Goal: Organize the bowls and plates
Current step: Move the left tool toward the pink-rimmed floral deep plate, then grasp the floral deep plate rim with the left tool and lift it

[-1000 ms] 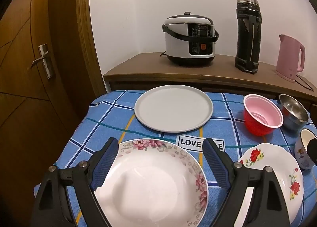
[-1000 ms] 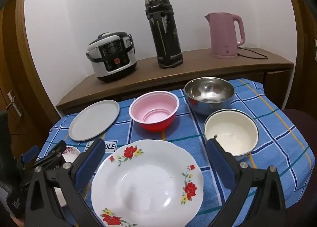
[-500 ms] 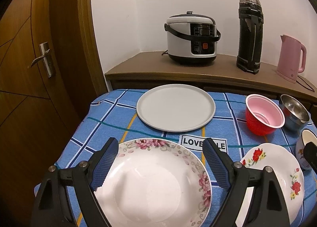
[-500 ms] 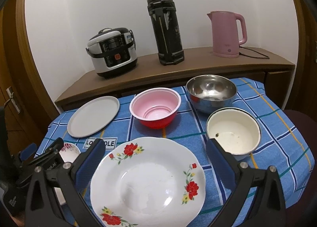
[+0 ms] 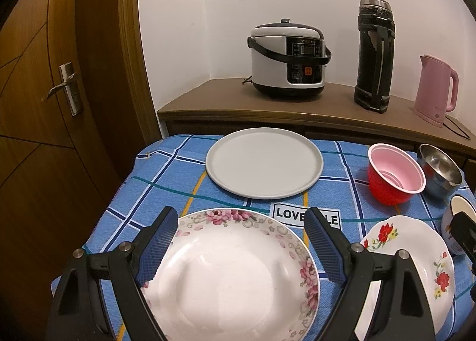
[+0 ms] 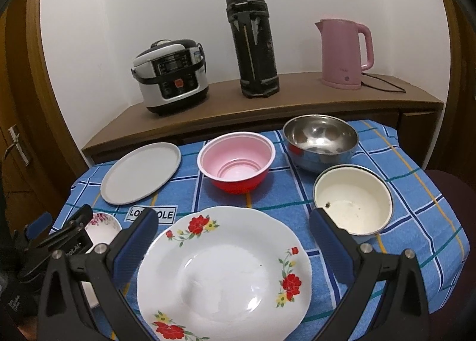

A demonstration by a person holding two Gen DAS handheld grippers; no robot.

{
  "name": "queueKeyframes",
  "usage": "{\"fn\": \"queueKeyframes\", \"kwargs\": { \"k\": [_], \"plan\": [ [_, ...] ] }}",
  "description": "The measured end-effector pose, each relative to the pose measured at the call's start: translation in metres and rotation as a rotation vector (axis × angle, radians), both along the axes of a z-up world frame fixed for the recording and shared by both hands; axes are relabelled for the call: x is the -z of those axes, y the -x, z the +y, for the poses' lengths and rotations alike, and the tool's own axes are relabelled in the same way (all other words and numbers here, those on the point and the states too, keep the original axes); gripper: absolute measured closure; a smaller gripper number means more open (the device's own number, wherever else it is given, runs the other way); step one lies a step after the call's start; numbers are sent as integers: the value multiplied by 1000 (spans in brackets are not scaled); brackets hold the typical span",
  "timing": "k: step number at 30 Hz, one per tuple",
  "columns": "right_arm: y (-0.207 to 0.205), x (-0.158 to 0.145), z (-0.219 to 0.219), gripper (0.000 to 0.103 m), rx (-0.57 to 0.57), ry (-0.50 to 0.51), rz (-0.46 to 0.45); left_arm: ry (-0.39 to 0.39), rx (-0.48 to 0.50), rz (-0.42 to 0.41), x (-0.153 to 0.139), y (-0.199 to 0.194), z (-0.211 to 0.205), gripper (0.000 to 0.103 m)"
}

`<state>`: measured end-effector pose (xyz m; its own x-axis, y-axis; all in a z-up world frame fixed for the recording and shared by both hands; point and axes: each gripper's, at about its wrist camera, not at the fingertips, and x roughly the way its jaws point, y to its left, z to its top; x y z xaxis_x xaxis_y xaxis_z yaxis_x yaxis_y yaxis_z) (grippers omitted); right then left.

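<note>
Two wide-spread blue pads of the left gripper (image 5: 241, 239) frame the lower half of the left wrist view, holding nothing and hovering over the pink-rose plate (image 5: 229, 278) at bottom centre. Just above its rim a white label on the blue checked tablecloth (image 5: 166, 174) reads "LOVE", the rest cut off by the right pad. The plain grey plate (image 5: 264, 162) lies at mid-frame, the red bowl with pink lining (image 5: 395, 174) and the steel bowl (image 5: 440, 171) sit at the right edge, and the red-flower plate (image 5: 416, 257) is at lower right. On the wooden sideboard (image 5: 208, 103) across the upper frame stand a rice cooker (image 5: 287, 64) whose brand lettering is too small to read, a black thermos (image 5: 374, 55) and a pink kettle (image 5: 435, 89). Compared with a second ago, the rose plate sits a little lower and larger between the pads.

From the right wrist, the right gripper (image 6: 233, 229) is equally wide open and empty above the red-flower plate (image 6: 223, 275) at bottom centre. The label, half hidden by the left pad, shows "LO" and "OLE". Cream enamel bowl (image 6: 352, 199) sits at right, steel bowl (image 6: 321, 140) above it, red bowl (image 6: 236, 162) in the centre, grey plate (image 6: 139, 173) to the left. The left gripper (image 6: 59, 239) appears at lower left over the rose plate (image 6: 102, 223), white lettering on its body partly legible. The view has drawn slightly closer to the dishes.
</note>
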<state>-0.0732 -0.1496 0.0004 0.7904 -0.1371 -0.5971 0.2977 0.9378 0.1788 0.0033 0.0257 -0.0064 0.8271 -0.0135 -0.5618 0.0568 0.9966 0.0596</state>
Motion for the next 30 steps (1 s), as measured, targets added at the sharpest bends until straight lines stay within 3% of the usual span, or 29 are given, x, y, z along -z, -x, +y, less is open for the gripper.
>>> {"fn": "queueKeyframes", "kwargs": {
  "k": [30],
  "plan": [
    [-14,2,24,0,-56,19,1,-12,-29,17,7,-5,18,15]
  ]
}}
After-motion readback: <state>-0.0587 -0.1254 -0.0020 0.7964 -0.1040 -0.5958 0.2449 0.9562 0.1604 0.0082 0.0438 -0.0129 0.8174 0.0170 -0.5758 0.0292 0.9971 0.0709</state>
